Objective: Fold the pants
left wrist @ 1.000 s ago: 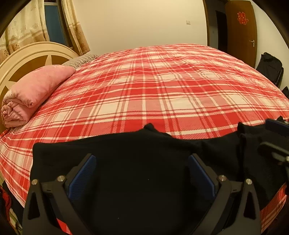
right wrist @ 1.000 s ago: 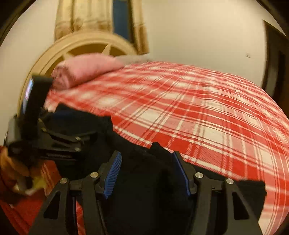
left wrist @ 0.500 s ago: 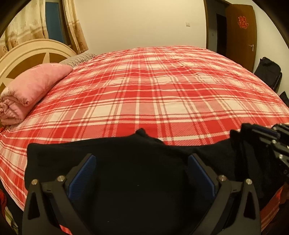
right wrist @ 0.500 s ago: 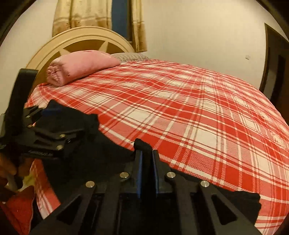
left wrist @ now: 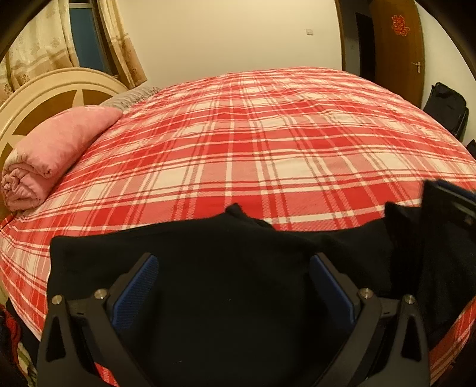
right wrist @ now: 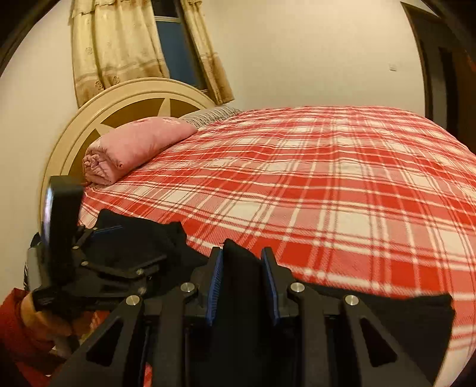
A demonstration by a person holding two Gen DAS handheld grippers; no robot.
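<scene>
Only door ornament (left wrist: pixel 400 25), unreadable.

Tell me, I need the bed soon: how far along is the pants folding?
Done: the pants lie spread along the near edge of the bed, no fold visible. In hand: the right gripper pinches a raised ridge of cloth, its jaws having just opened slightly; the left gripper hovers open above. Left: every fold.

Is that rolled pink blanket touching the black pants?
Apart. The left wrist view shows bare plaid bedspread between the pink blanket and the black pants.
</scene>
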